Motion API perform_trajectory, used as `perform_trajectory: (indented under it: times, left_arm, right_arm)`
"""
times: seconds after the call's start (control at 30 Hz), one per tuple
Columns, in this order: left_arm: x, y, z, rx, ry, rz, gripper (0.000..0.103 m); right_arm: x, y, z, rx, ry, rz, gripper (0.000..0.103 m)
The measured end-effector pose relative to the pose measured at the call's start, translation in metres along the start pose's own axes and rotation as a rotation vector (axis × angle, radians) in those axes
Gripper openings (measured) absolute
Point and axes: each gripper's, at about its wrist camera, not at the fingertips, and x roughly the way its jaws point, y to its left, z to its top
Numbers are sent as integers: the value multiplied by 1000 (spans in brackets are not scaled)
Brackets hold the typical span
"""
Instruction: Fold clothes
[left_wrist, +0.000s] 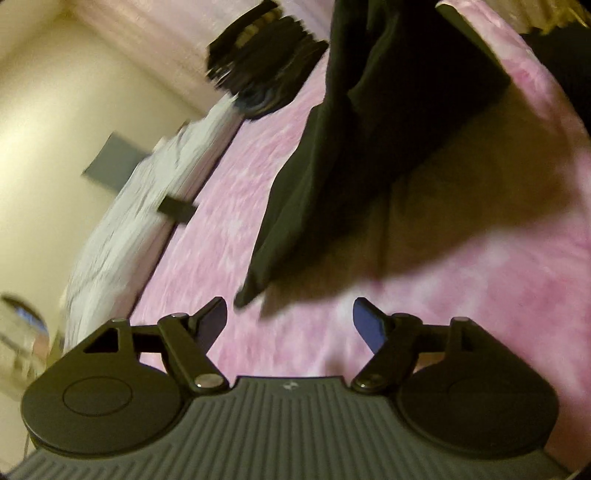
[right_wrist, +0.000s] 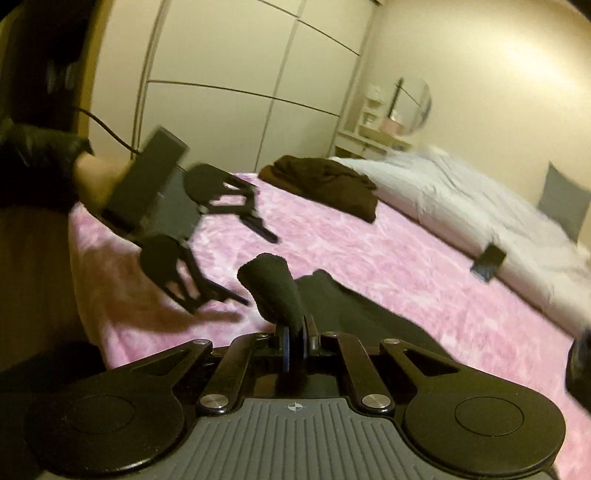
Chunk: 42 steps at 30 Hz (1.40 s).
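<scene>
Pink blanket (right_wrist: 369, 254) covers the bed, wide bare stretch toward the white duvet (right_wrist: 461, 206) at its far edge. Right gripper (right_wrist: 295, 341) jaws clamped on the black garment (right_wrist: 280, 291), a rolled end sticking up past the pads. The rest trails flat across the blanket, long axis toward the duvet. Left gripper (left_wrist: 290, 317) jaws wide apart, holding nothing, just short of the garment's hanging corner. Brown clothes pile (right_wrist: 325, 181) near the duvet; motion-blurred.

A black garment (left_wrist: 369, 129) lies on a mottled pink blanket (left_wrist: 295, 221) (white duvet (right_wrist: 461, 199) beyond).
</scene>
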Motion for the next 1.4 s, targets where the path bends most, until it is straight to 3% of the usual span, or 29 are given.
perform_trajectory:
  times: [0.2, 0.23, 0.27, 0.33, 0.43, 0.53, 0.7, 0.9, 0.97, 1.03, 1.07, 1.17, 1.3, 1.33, 1.37, 1.4]
  left_arm:
    - [44, -5, 14, 128, -61, -49, 68]
    - [49, -6, 16, 147, -63, -58, 59]
    - [54, -8, 19, 165, -64, -67, 40]
    - [61, -6, 26, 183, -51, -69, 16]
    - [61, 6, 51, 179, -36, -61, 10]
    - [59, 17, 89, 234, -36, -34, 10]
    - [68, 19, 184, 361, -112, -4, 10]
    - [138, -28, 284, 482, -178, -95, 13]
    - [175, -52, 304, 494, -154, -141, 31]
    - [207, -73, 315, 504, -109, -171, 46]
    - [216, -79, 317, 508, -99, -174, 46]
    - [214, -70, 314, 422, -85, -175, 47]
    - [194, -38, 298, 194, -41, -172, 51]
    - [185, -33, 294, 122, -27, -182, 51]
    - [178, -29, 289, 55, -13, -201, 52]
    - [171, -25, 284, -12, 0, -220, 52]
  right_arm:
    - [-8, -18, 1, 83, -18, 24, 5]
    - [-8, -19, 1, 89, -24, 31, 5]
    - [-8, -20, 0, 91, -31, 37, 5]
    - [-15, -24, -4, 98, -45, 43, 5]
    - [-27, -31, -16, 141, -90, 27, 4]
    - [-50, -45, -31, 227, -157, -30, 4]
    - [-111, -73, -70, 385, -265, -160, 4]
    - [-149, -117, -135, 605, -280, -320, 4]
    - [-151, -135, -162, 719, -250, -360, 4]
    - [-147, -156, -192, 878, -201, -348, 5]
    - [-145, -163, -206, 949, -182, -335, 5]
    - [-144, -175, -233, 1090, -170, -297, 5]
    - [-148, -173, -230, 1084, -195, -288, 5]
    - [-149, -171, -229, 1083, -202, -288, 17]
    - [-149, -170, -227, 1081, -209, -288, 40]
    - [-149, -168, -225, 1079, -217, -288, 52]
